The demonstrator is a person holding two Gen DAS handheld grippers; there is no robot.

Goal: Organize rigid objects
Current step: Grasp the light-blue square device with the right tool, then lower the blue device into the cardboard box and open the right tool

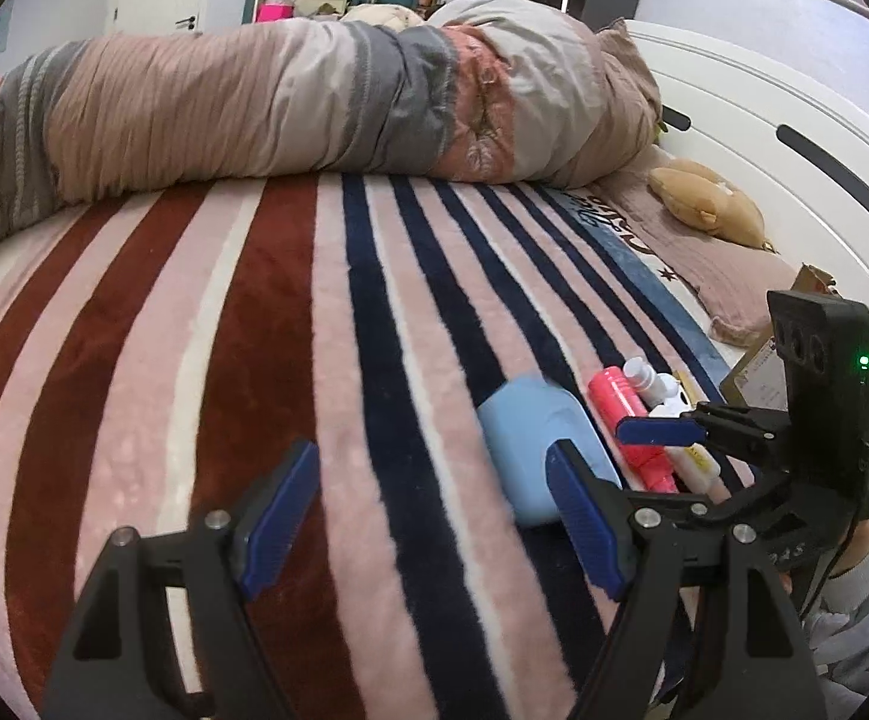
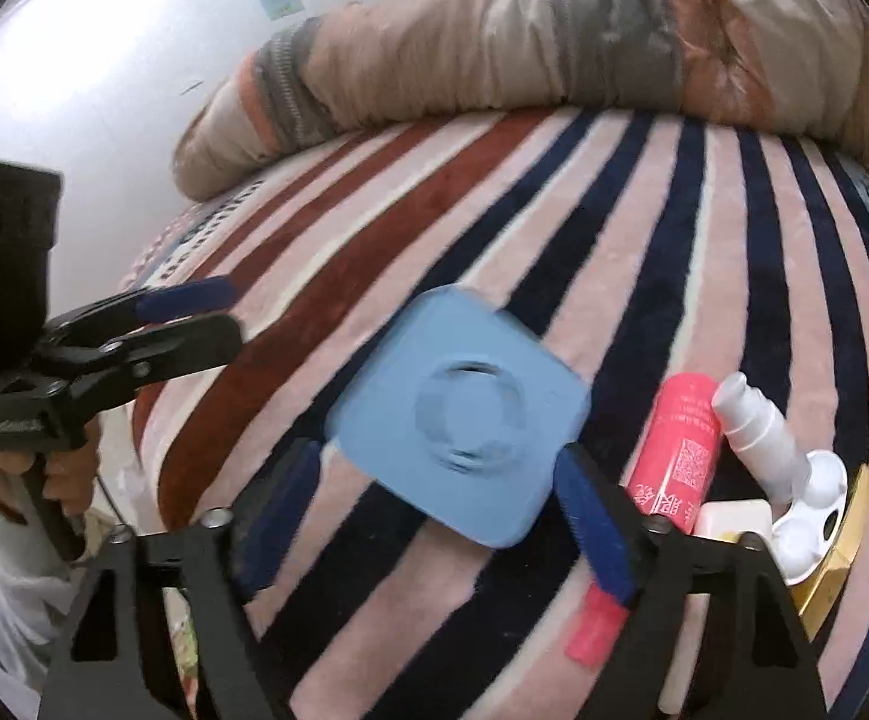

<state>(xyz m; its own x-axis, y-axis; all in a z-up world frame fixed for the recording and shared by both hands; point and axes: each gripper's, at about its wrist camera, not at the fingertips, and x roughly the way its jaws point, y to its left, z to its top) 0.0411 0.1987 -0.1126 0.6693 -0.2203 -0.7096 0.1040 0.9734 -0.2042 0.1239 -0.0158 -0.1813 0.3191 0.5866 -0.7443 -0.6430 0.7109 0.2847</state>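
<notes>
Right tool, jaws apart, partly hides pink tube.

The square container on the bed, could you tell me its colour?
Light blue, clearest in the right wrist view.

bed: striped blanket | blue case | pink tube | rolled duvet

The blue box is motion-blurred — the pink tube partly hidden behind the right gripper.
</notes>
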